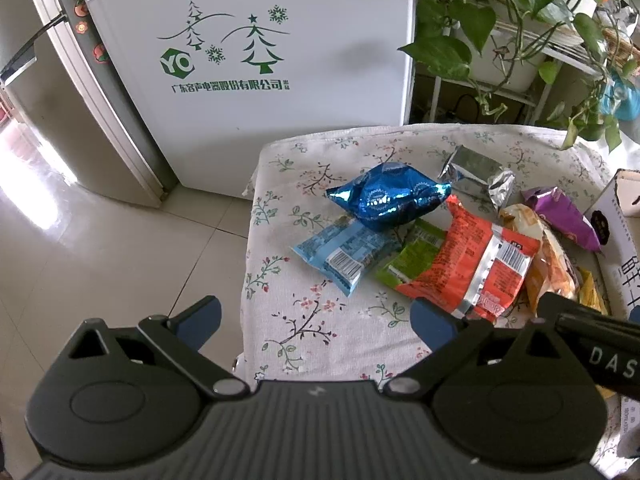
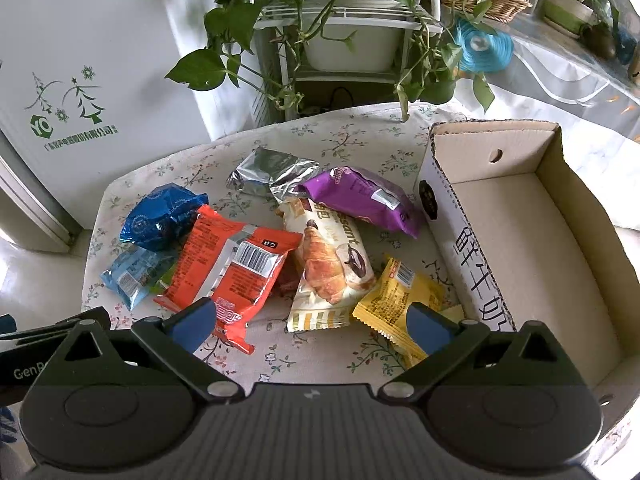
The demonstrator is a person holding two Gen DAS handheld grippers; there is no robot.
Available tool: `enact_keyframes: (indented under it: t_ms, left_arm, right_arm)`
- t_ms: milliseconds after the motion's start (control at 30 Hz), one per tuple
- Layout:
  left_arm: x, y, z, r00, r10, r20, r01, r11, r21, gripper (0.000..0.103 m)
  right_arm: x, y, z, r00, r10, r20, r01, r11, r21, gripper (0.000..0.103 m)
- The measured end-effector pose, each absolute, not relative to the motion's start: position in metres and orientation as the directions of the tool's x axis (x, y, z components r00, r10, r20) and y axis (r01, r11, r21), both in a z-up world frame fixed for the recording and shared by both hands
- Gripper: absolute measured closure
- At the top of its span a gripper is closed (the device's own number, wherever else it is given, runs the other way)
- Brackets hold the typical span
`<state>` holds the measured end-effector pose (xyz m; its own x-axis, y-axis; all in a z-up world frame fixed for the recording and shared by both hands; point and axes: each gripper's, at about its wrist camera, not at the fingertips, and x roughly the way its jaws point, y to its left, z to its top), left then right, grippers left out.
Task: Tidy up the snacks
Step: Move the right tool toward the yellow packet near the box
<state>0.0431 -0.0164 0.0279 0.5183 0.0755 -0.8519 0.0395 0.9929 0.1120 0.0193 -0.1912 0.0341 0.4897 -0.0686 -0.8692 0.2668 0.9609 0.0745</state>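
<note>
Snack packets lie in a loose pile on the desk [image 2: 280, 360], which is covered with a flowered cloth. I take the cardboard box [image 2: 520, 240] as the landmark: it stands open and has nothing inside, at the right edge of the desk. Just beside its left wall lies the yellow packet [image 2: 400, 292], and the purple packet [image 2: 360, 196] lies near the far corner of the box. Left of the yellow one is the croissant packet [image 2: 328, 264], then the red packet [image 2: 232, 268] with its barcode up. Farther from the box are the dark blue foil packet [image 2: 164, 216] and the light blue packet [image 2: 132, 272], with a green packet [image 1: 412, 256] partly hidden under the red one. The silver foil packet [image 2: 272, 172] lies behind the pile, on the side of the white fridge [image 1: 260, 60]. A potted plant [image 2: 320, 20] on a metal rack stands behind the desk.

The right hand-held gripper [image 2: 312, 324] is spread wide and holds nothing; it hangs over the near end of the pile, left of the box, with one blue finger above the red packet's end and the other above the yellow packet. The left hand-held gripper [image 1: 316, 320] is also spread wide and empty, over the near left part of the desk, far from the box
</note>
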Motion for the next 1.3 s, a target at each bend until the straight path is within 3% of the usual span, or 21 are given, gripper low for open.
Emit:
enact_keyframes:
  t_ms: [1300]
  left_arm:
    - [0.041, -0.030, 0.027, 0.519, 0.072, -0.852, 0.050, 0.992, 0.114, 0.008]
  right_arm:
    - [0.017, -0.198, 0.031, 0.487, -0.091, -0.868, 0.285, 0.957, 0.060, 0.000]
